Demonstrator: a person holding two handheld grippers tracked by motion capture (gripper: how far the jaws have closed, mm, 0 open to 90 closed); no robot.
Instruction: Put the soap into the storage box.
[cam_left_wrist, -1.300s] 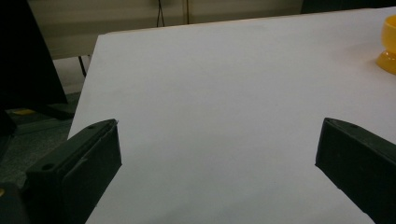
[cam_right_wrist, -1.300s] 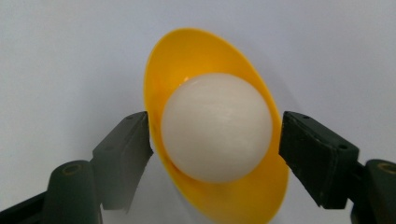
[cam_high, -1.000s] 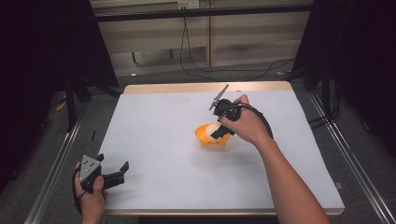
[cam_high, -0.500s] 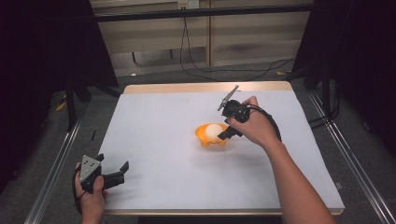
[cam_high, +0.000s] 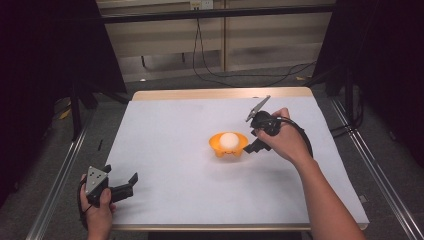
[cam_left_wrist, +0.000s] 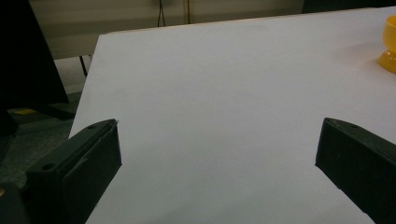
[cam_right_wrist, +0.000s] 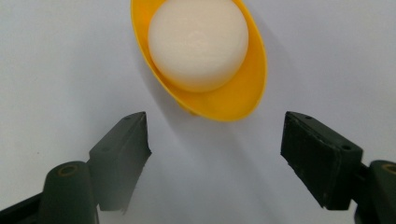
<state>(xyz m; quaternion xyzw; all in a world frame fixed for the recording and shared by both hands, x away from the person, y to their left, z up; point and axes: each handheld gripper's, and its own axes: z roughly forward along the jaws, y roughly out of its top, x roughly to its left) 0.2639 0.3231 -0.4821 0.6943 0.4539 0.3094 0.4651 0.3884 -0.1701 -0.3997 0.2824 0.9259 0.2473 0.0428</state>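
White ball (cam_high: 229, 140) in orange bowl (cam_high: 218, 146), right gripper (cam_high: 250, 148) beside, open

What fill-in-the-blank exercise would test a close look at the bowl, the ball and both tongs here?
1. The white ball lies inside a bowl coloured ____.
2. The right tongs have their jaws apart, with ____ between them.
3. In the high view, the left tongs sit near the table's ____ corner.
4. The bowl stands on a ____ table.

Missing words: yellow; nothing; near left; white
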